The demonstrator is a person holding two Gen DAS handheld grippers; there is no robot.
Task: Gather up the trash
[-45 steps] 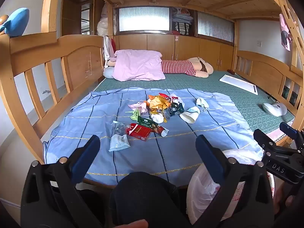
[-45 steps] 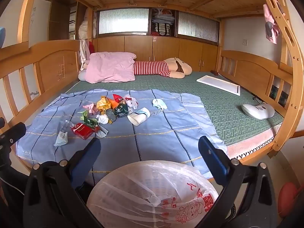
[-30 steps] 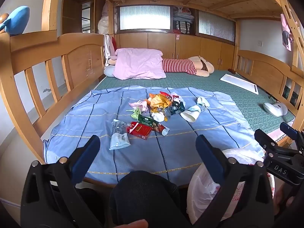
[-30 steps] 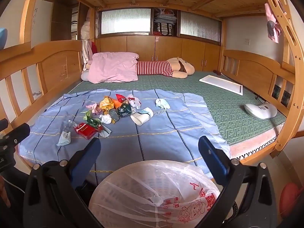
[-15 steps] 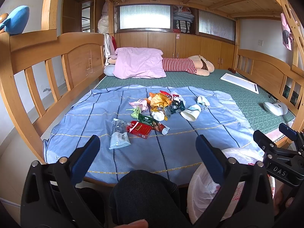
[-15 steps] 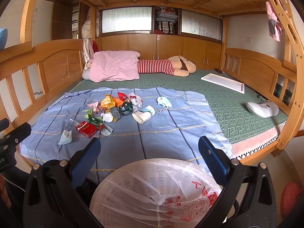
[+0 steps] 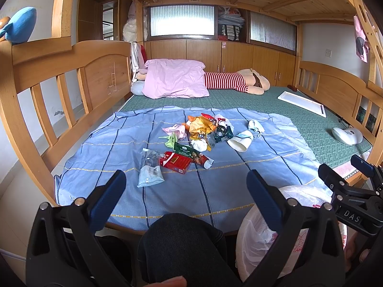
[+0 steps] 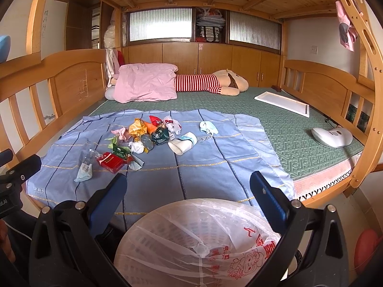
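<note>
A heap of trash lies on the blue checked sheet [image 7: 115, 148]: a red box [image 7: 176, 162], a clear plastic wrapper [image 7: 149, 174], a yellow wrapper [image 7: 199, 124], a white paper cup [image 7: 240, 140] and a face mask [image 7: 256, 125]. The same red box [image 8: 111, 162] and cup [image 8: 183, 143] show in the right wrist view. A bin lined with a white plastic bag [image 8: 198, 239] stands at the bed's foot, under my right gripper [image 8: 189, 189]. Both grippers are open and hold nothing. My left gripper [image 7: 185, 186] hangs before the bed's edge, short of the trash.
Wooden bunk rails [image 7: 47, 76] enclose the bed. A pink pillow [image 7: 176, 79], a striped plush toy [image 7: 229, 81], a white tray [image 7: 302, 102] and a white appliance [image 7: 347, 135] lie on the green mat. A person's dark knee [image 7: 182, 246] is below my left gripper.
Both views have crept slightly forward and up toward the bed. The trash, bin and sheet have not moved, and both grippers stay open.
</note>
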